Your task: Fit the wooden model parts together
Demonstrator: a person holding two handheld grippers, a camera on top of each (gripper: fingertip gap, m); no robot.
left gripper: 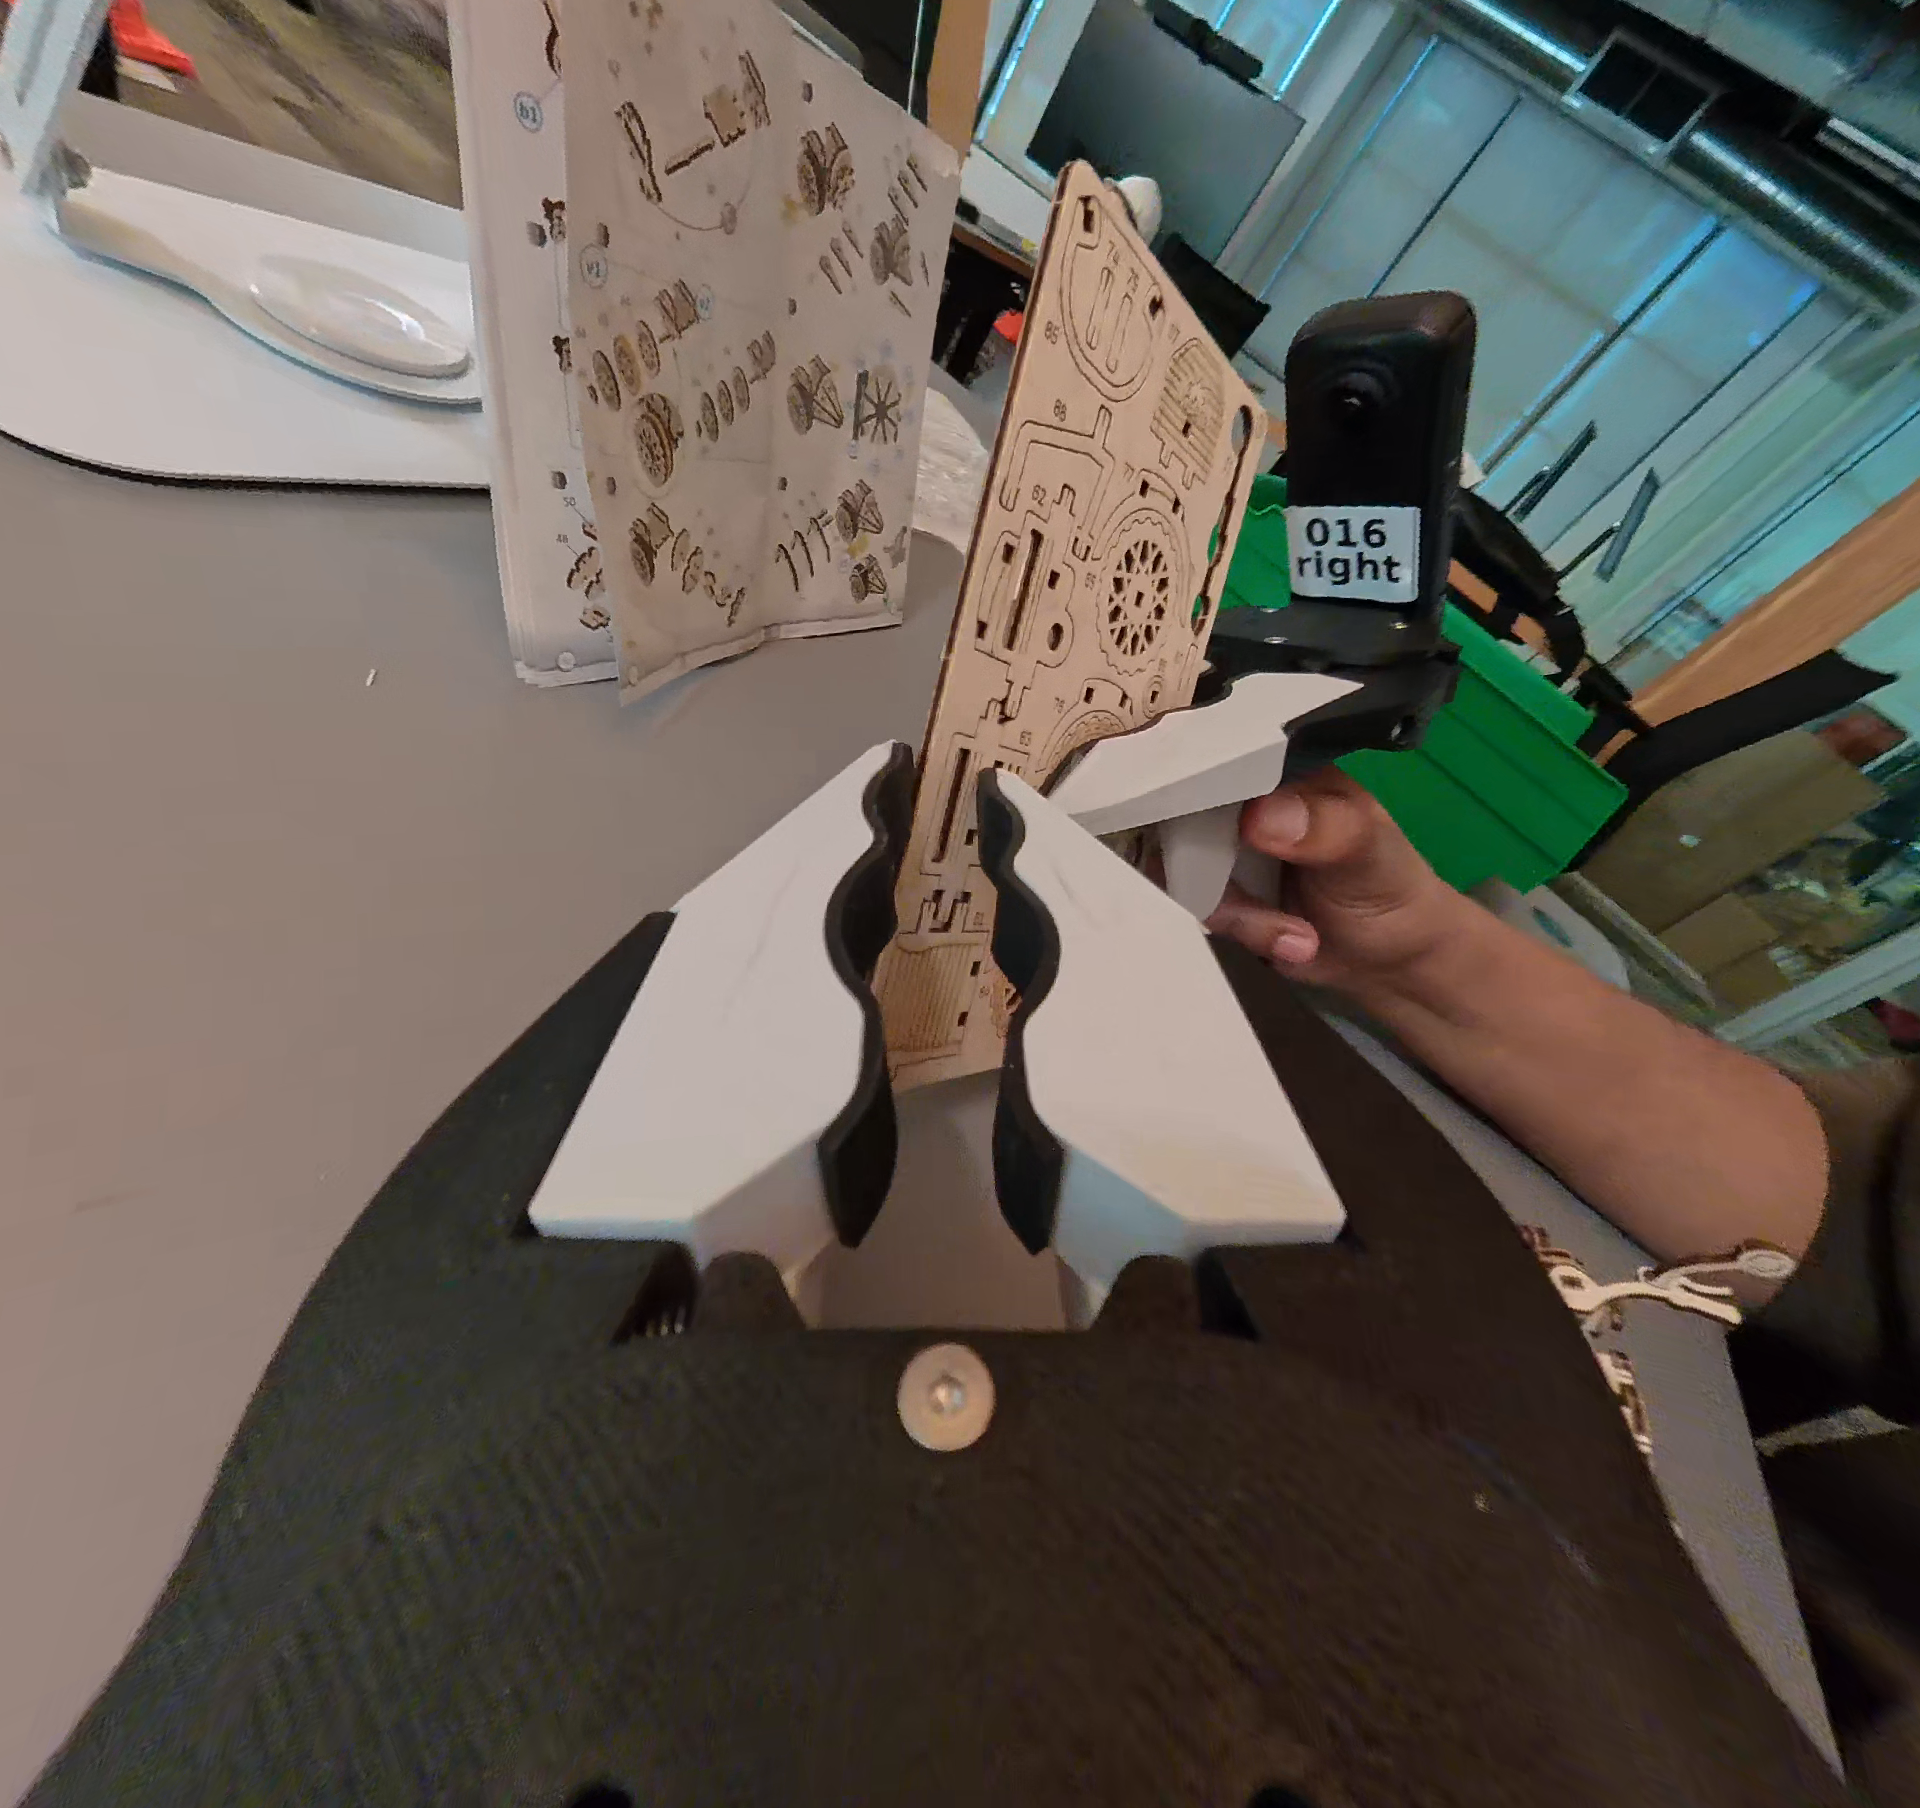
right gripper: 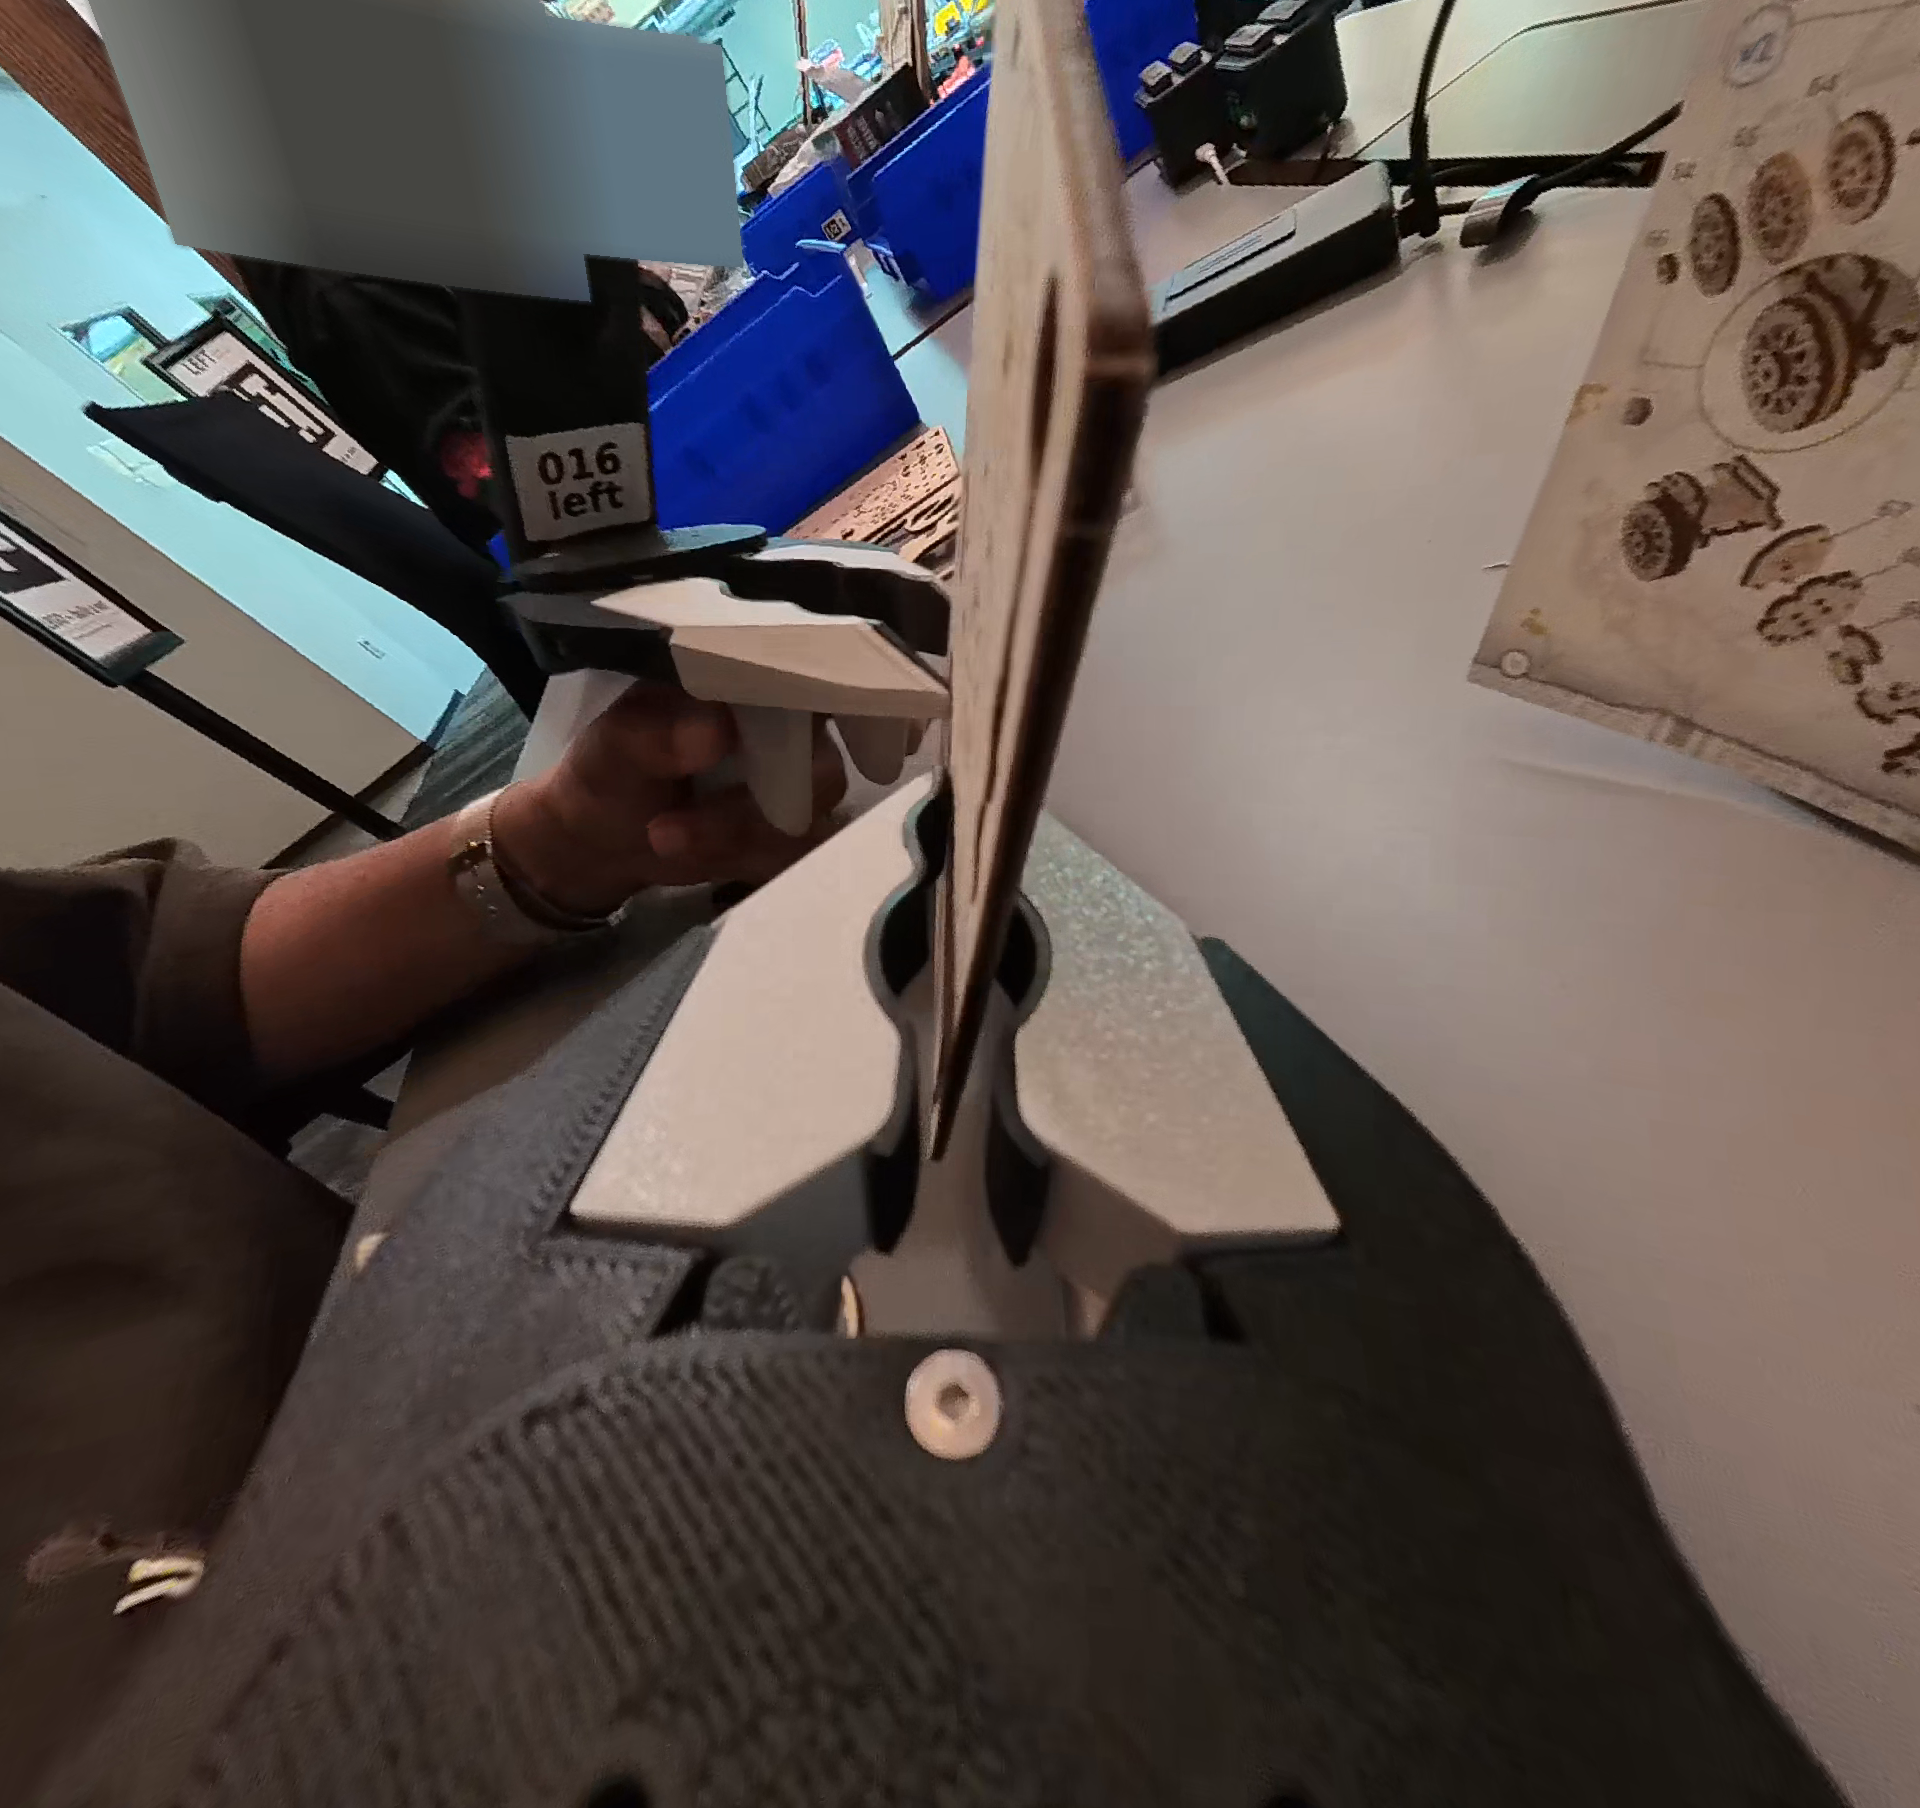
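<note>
A thin laser-cut wooden sheet with several model parts still in it stands upright above the grey table. My left gripper has the sheet's lower end between its black pads and is shut on it. The right wrist view shows the same sheet edge-on, and my right gripper is shut on its lower edge. The right gripper reaches the sheet from the right in the left wrist view. The left gripper meets the sheet from the left in the right wrist view.
Folded instruction sheets stand on the table behind the wooden sheet and show at the right of the right wrist view. Another wooden sheet lies flat near blue bins. Green bins and a white stand flank the work area.
</note>
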